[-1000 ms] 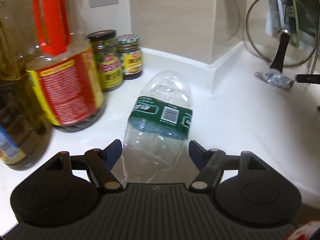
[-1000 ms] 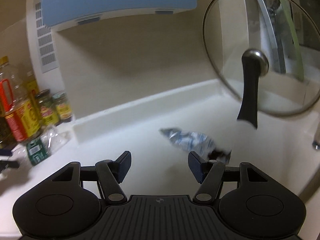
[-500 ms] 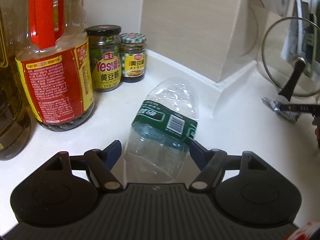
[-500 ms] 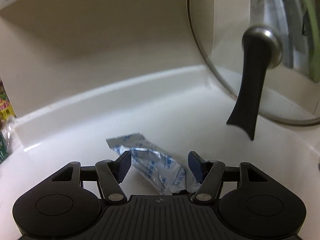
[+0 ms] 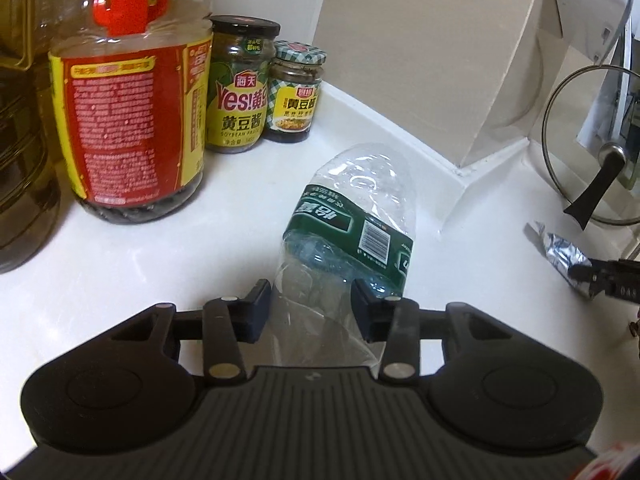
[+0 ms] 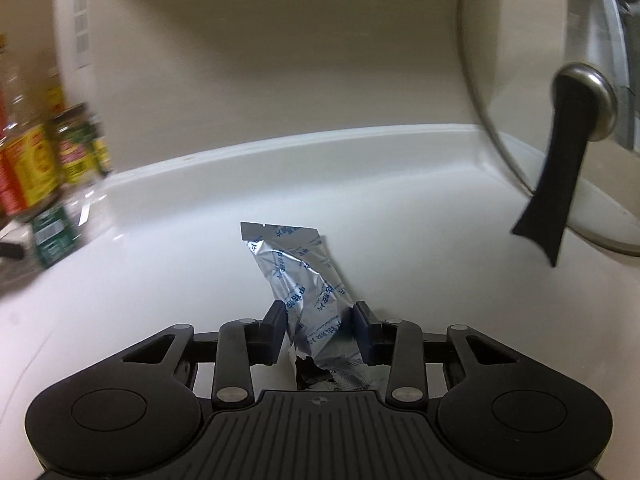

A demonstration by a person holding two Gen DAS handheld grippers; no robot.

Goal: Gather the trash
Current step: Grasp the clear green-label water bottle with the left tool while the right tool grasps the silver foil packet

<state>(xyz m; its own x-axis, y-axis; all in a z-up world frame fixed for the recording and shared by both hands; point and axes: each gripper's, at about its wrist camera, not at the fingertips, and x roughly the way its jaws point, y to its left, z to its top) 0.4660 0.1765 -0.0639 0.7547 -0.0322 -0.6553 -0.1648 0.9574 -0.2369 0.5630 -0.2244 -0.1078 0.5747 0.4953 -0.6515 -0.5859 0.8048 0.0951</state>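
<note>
An empty clear plastic bottle (image 5: 352, 224) with a green label lies on the white counter (image 5: 160, 272). My left gripper (image 5: 312, 312) is shut on its near end, the pads pressing its sides. A silver foil wrapper (image 6: 304, 280) with blue print lies on the counter. My right gripper (image 6: 320, 328) is shut on its near end. The wrapper also shows at the right of the left wrist view (image 5: 564, 256), with the right gripper's tip on it. The bottle shows blurred at the left of the right wrist view (image 6: 52, 236).
A big oil jug with a red label (image 5: 136, 120) and two sauce jars (image 5: 240, 88) stand at the back left. A glass pot lid with a black handle (image 6: 560, 160) leans at the right. A beige wall column (image 5: 440, 60) stands behind the bottle.
Both grippers have moved forward and closed: the left on the bottle, the right on the foil wrapper. The wrapper now lies between the right fingers.
</note>
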